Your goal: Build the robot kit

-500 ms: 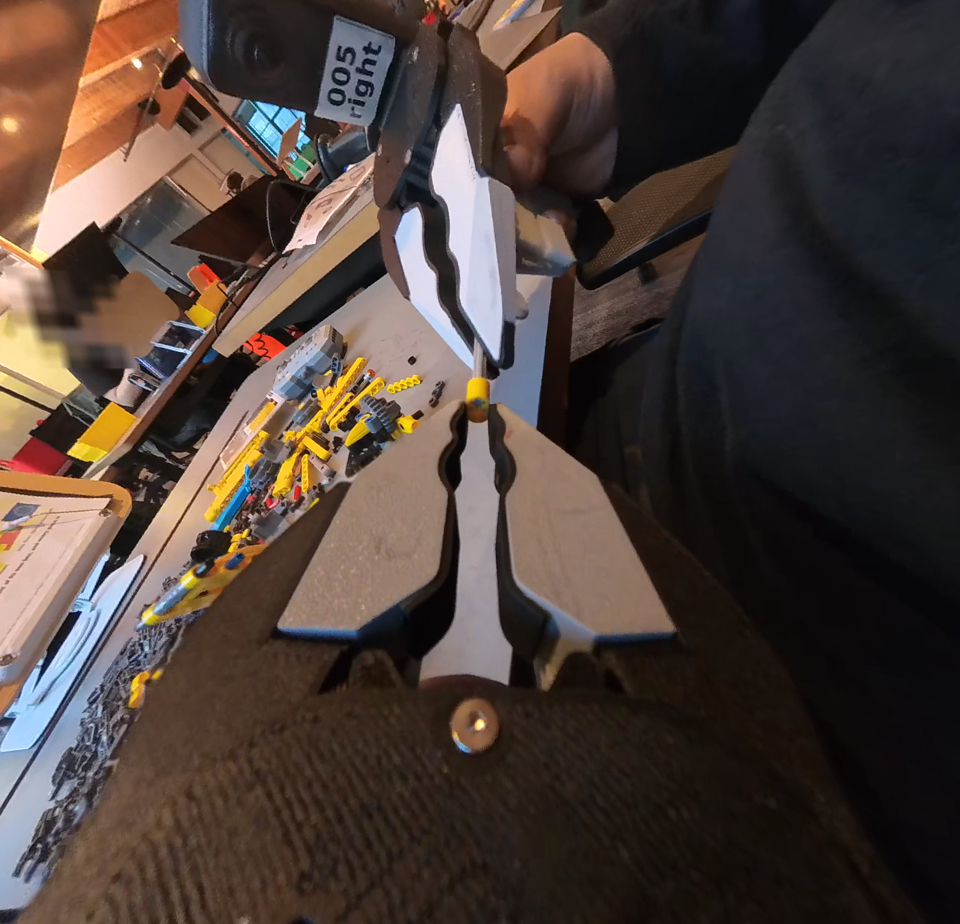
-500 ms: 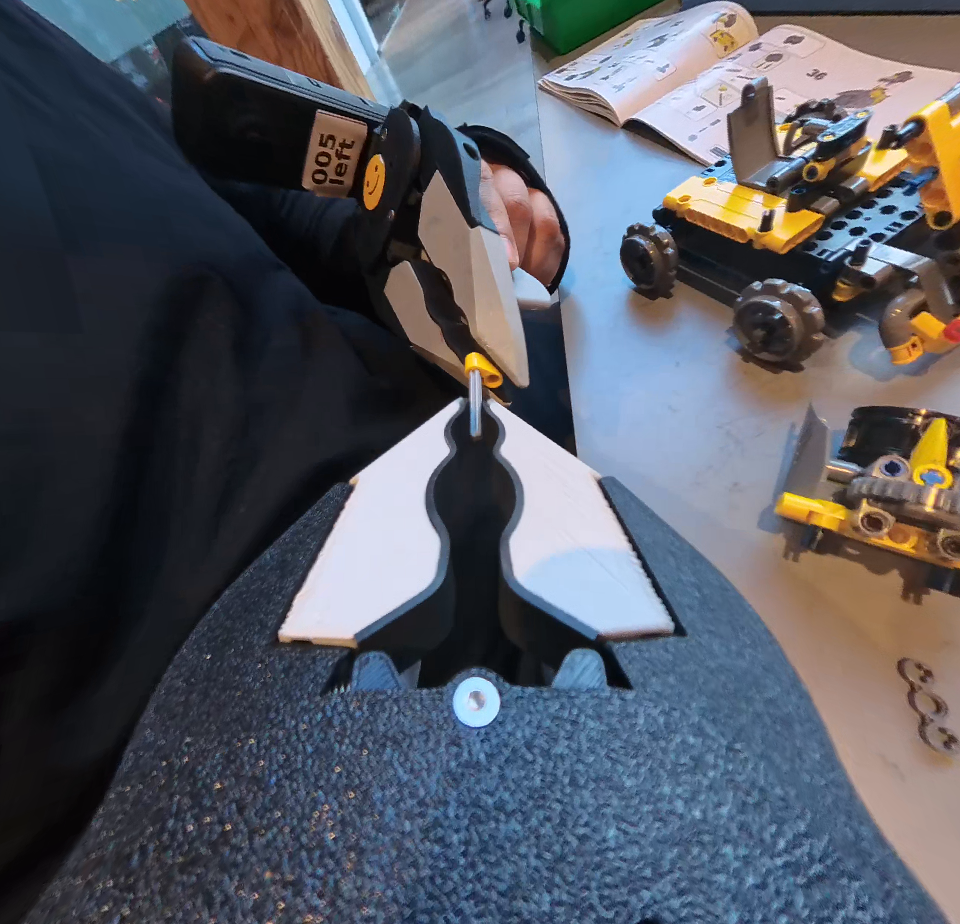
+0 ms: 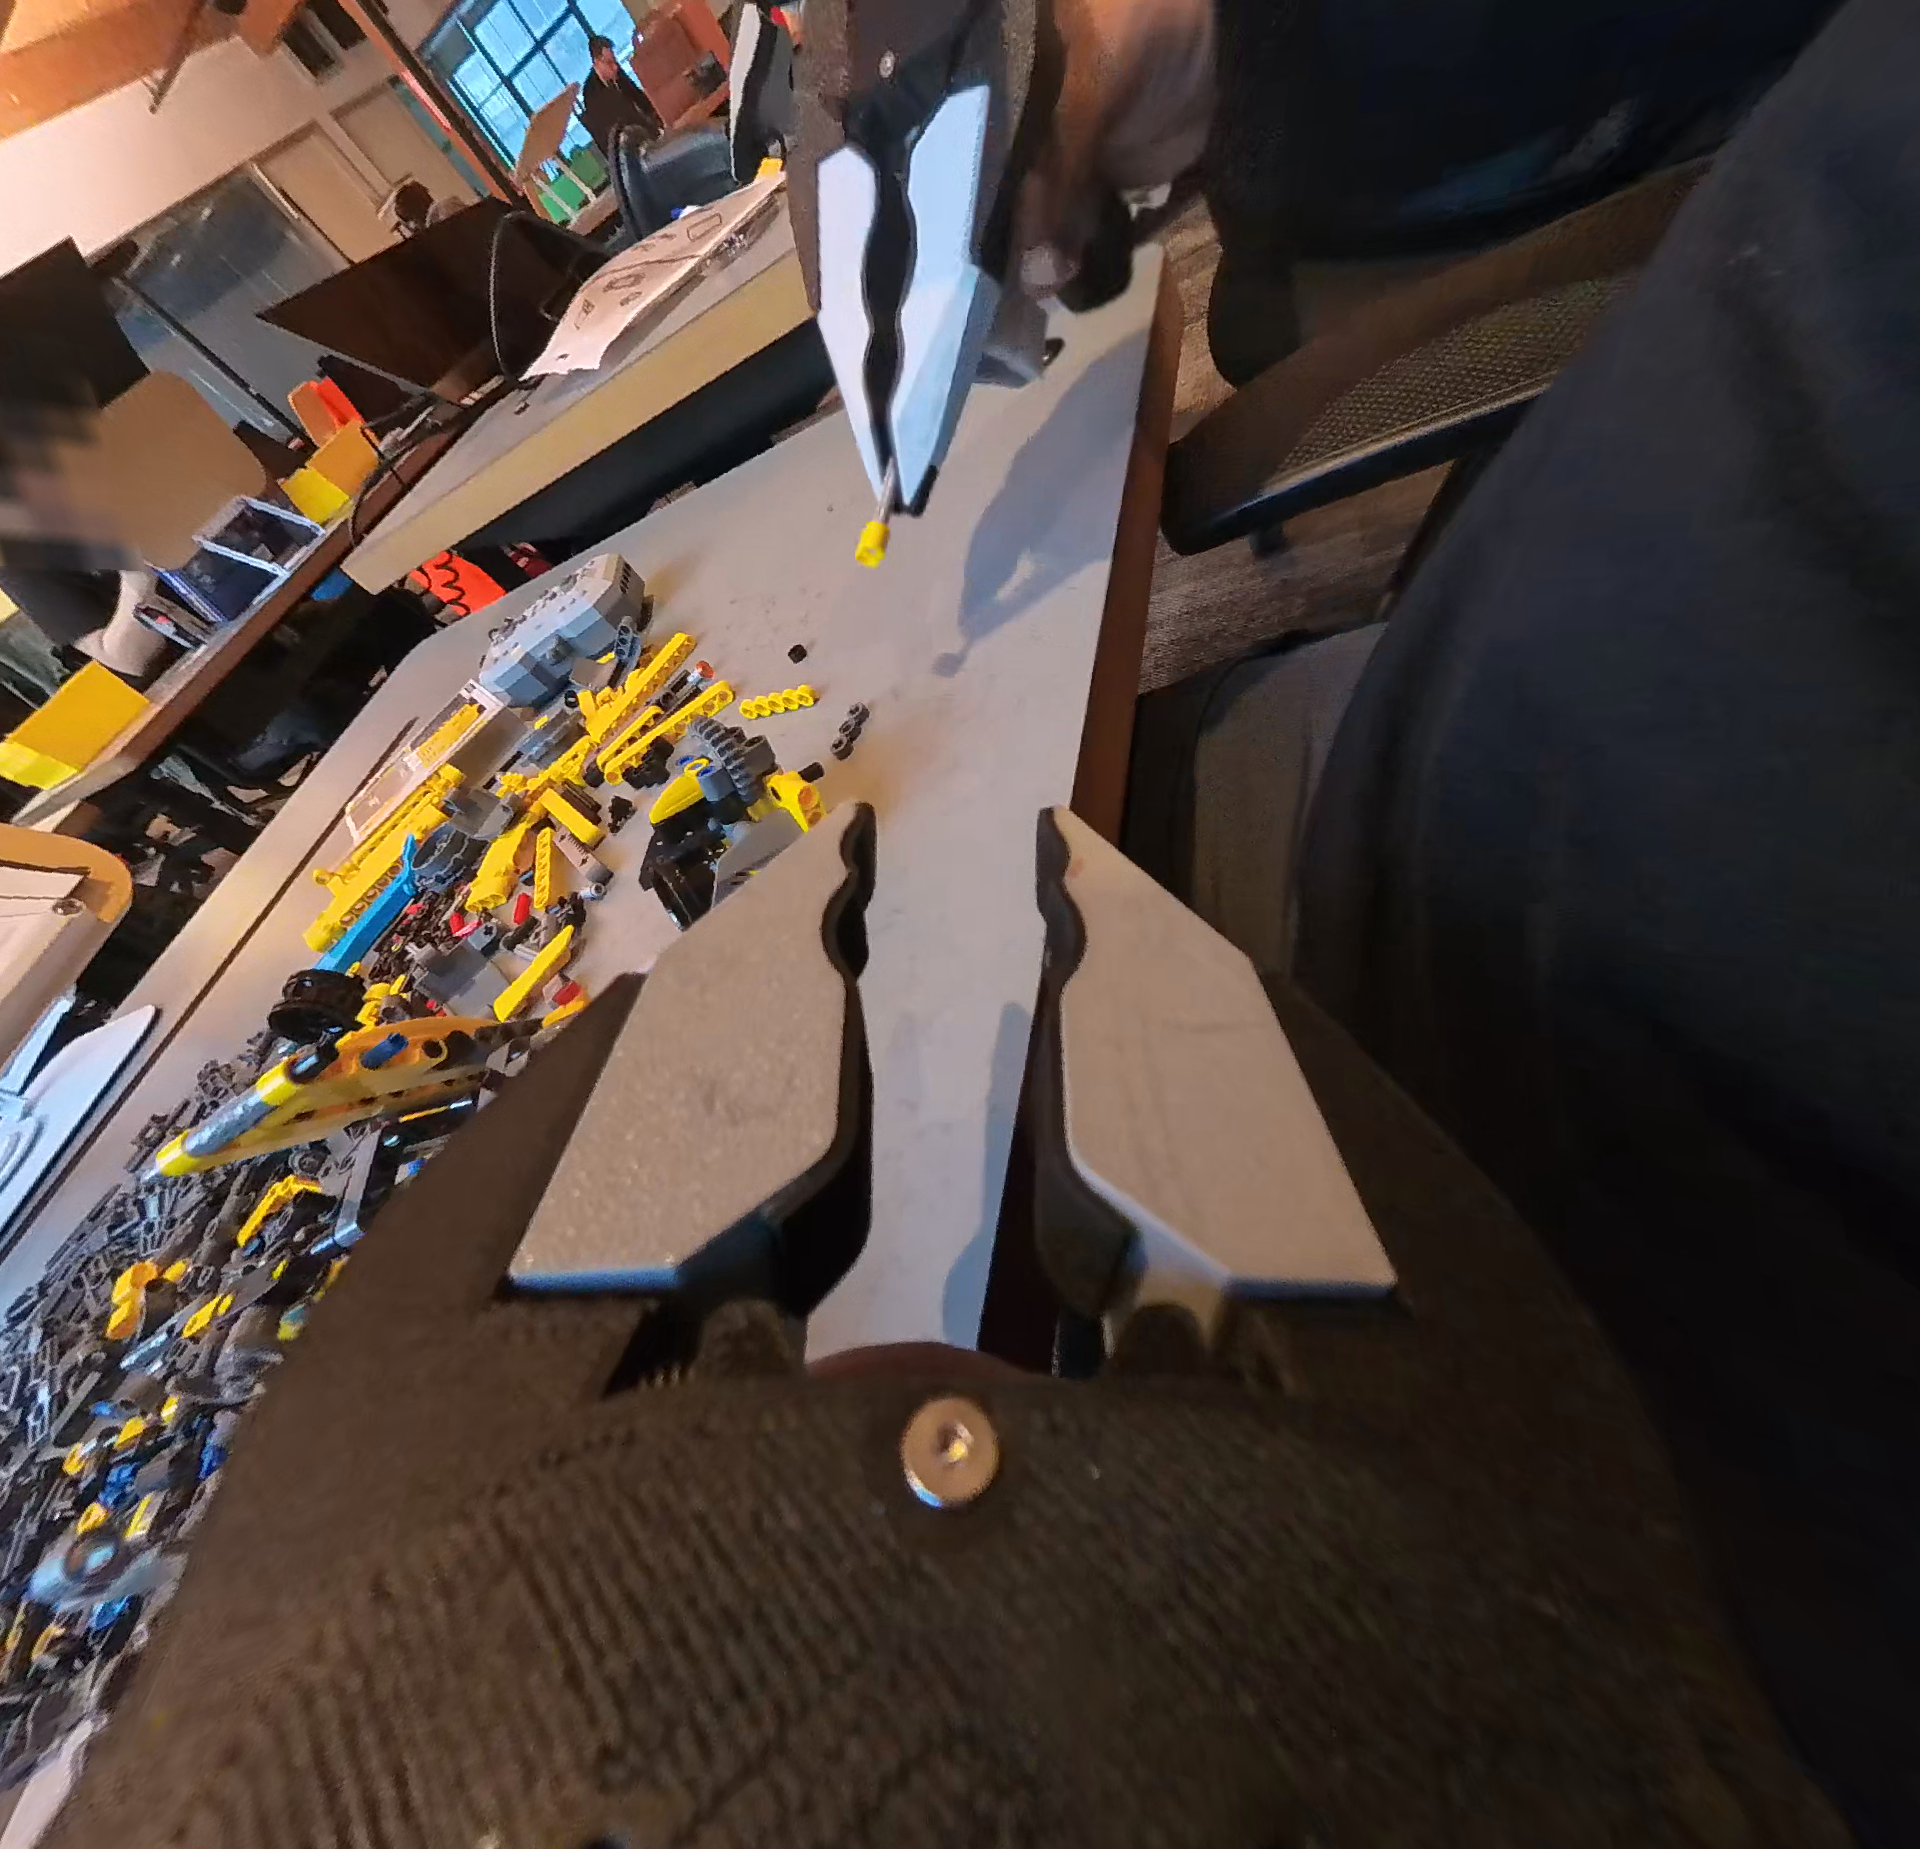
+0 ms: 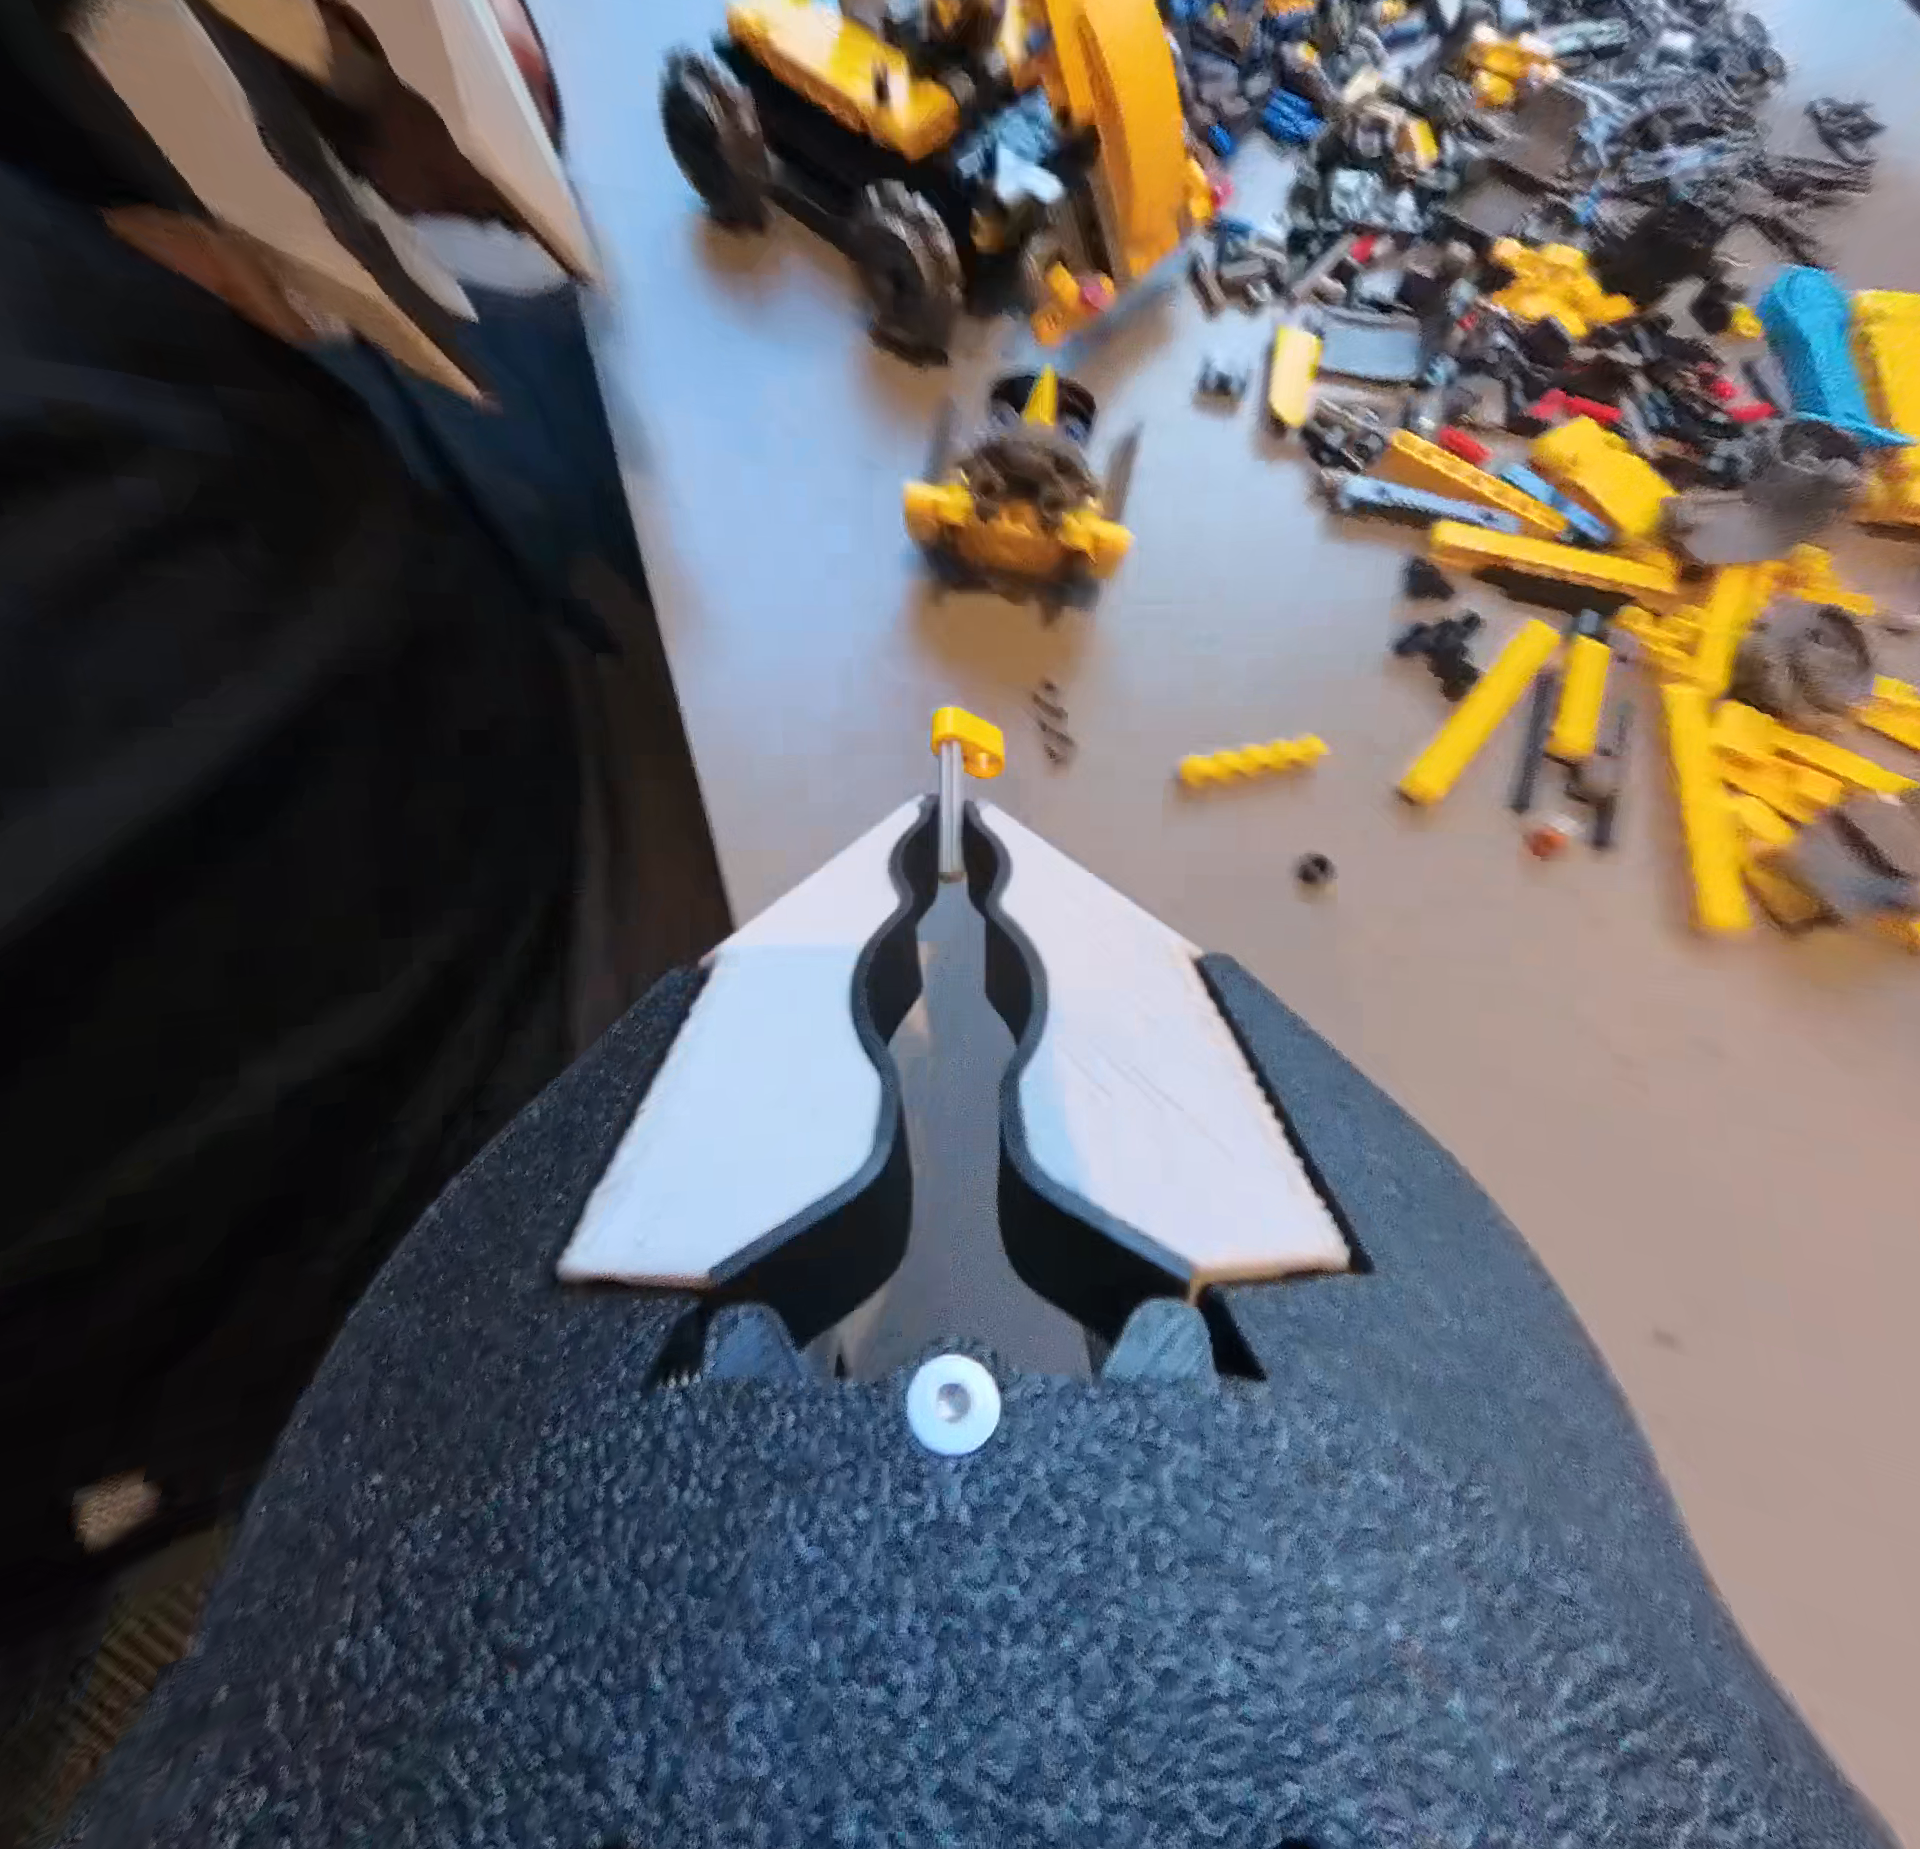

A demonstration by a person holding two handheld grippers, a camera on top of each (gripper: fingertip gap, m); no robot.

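My right gripper is shut on a thin grey axle with a small yellow connector on its far end, held above the grey table. The same gripper shows in the left wrist view at top centre, with the axle and yellow connector poking from its tips. My left gripper is open and empty, over the table's near edge. It shows blurred in the right wrist view at top left, open.
A pile of yellow, black and grey building-toy parts covers the table's left side. A small yellow and black sub-assembly and a wheeled yellow vehicle model stand on the table. A person's dark clothing fills the right. One gripper's finger ends stand about 15 cm off the other's.
My left gripper has opened and let go of the yellow connector. My right gripper has drawn away with the axle and connector, and both views have swung over the table.
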